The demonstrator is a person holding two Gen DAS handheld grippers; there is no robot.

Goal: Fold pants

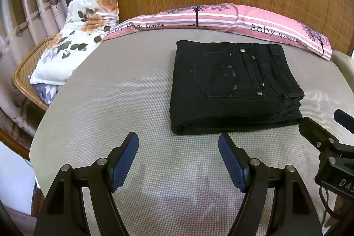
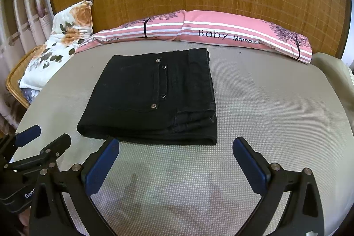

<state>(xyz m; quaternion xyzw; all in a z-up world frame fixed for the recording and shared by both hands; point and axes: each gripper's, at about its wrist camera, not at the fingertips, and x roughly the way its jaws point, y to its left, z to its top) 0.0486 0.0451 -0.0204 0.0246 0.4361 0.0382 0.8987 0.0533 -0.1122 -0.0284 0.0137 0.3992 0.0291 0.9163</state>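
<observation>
Black pants (image 1: 230, 85) lie folded into a compact rectangle on the grey mat, back pocket and rivets facing up; they also show in the right wrist view (image 2: 152, 96). My left gripper (image 1: 178, 143) is open and empty, hovering just in front of the fold's near edge. My right gripper (image 2: 176, 147) is open and empty, just in front of the pants' near right corner. The right gripper also shows at the right edge of the left wrist view (image 1: 323, 132), and the left gripper at the left edge of the right wrist view (image 2: 46, 136).
The grey textured mat (image 1: 115, 103) covers the surface. A long pink "Baby" pillow (image 1: 221, 17) lies along the back edge against a woven wall. A floral pillow (image 1: 77, 37) rests on a rattan chair (image 1: 26, 72) at the left, with curtains behind.
</observation>
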